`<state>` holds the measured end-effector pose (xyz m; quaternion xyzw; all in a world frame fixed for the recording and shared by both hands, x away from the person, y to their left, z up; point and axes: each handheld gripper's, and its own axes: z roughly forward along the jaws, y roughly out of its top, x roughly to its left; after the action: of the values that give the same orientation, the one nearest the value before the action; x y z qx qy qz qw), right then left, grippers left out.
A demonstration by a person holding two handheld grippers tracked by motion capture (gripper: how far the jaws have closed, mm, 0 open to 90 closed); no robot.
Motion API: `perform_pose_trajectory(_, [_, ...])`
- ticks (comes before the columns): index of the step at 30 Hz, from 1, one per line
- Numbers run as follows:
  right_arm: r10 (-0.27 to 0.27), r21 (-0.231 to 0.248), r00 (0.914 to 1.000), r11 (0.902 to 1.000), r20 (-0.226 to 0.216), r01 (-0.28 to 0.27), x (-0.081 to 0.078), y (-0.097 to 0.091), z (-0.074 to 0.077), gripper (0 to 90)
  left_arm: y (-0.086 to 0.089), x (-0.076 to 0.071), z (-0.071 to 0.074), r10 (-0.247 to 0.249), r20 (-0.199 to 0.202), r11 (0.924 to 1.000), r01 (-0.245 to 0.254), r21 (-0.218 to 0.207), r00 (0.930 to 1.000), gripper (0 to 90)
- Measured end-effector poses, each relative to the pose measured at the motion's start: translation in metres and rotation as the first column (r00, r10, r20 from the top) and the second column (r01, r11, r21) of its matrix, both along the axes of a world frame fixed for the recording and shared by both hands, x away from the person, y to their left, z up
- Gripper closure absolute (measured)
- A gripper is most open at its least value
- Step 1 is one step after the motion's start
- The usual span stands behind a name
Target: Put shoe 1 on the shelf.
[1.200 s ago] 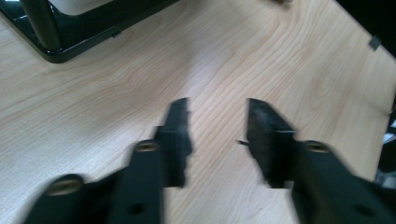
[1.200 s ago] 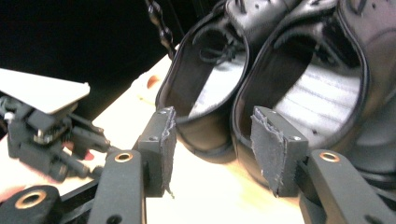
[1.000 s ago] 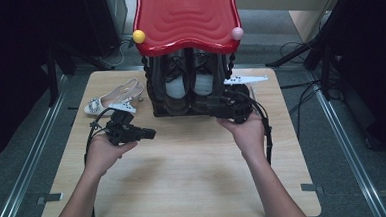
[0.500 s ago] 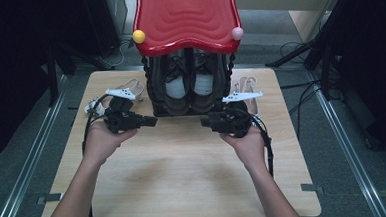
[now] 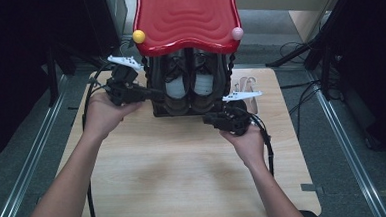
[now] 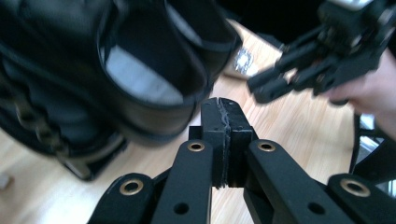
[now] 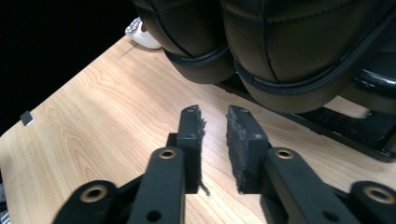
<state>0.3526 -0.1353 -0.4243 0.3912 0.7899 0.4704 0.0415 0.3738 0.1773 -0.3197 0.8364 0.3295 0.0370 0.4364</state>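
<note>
Empty, its jaws closing to a narrow gap, the right gripper (image 7: 214, 116) points at the boots' (image 7: 261, 51) toes directly ahead, nearer than the shut left gripper (image 6: 223, 105).

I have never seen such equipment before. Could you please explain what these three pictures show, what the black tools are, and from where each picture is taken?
A person sits at a wooden table and holds a hand-held tool with two black jaws in each hand. The high view looks down from above: the left gripper is raised beside a black rack with a red wavy top, and the right gripper is low at the rack's front. A pair of dark shoes stands in the rack, and a pale sandal lies to its right.

The other two pictures come from small cameras riding on the tools. In the left gripper view the jaws are pressed together with nothing between them. In the right gripper view the jaws have just been closing, a narrow gap remains and nothing is in it; they point at the shoe toes.
</note>
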Motion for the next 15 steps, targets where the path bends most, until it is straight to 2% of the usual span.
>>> perform_pose_trajectory(3, [0.006, -0.005, 1.0000, 1.0000, 0.004, -0.006, 0.002, 0.002, -0.002, 82.8, -0.006, 0.012, 0.013, -0.006, 0.012, 0.9999, 0.006, 0.011, 0.9999, 90.0])
perform_pose_trajectory(5, [0.014, -0.007, 0.9999, 0.9999, 0.006, -0.014, 0.003, 0.003, -0.002, 86.3, -0.010, 0.020, 0.024, -0.012, 0.011, 0.9997, 0.013, -0.020, 0.9999, 90.0])
perform_pose_trajectory(7, [0.016, -0.004, 0.9999, 0.9999, 0.002, -0.016, 0.004, 0.004, -0.003, 90.0, -0.014, 0.026, 0.034, -0.012, 0.020, 0.9994, 0.013, -0.031, 0.9997, 90.0])
perform_pose_trajectory(9, [0.020, 0.002, 0.9998, 0.9998, -0.006, -0.020, 0.007, 0.004, -0.005, 90.0, -0.018, 0.031, 0.042, -0.008, 0.026, 0.9996, 0.008, -0.025, 0.9996, 90.0])
perform_pose_trajectory(11, [0.019, 0.011, 0.9997, 0.9998, -0.018, -0.018, 0.010, 0.003, -0.007, 90.0, -0.022, 0.035, 0.052, -0.006, 0.040, 1.0000, 0.006, -0.001, 0.9992, 90.0])
perform_pose_trajectory(15, [0.018, 0.031, 0.9990, 0.9994, -0.041, -0.016, 0.015, 0.002, -0.009, 90.0, -0.028, 0.044, 0.071, 0.008, 0.051, 1.0000, -0.008, 0.004, 0.9987, 90.0])
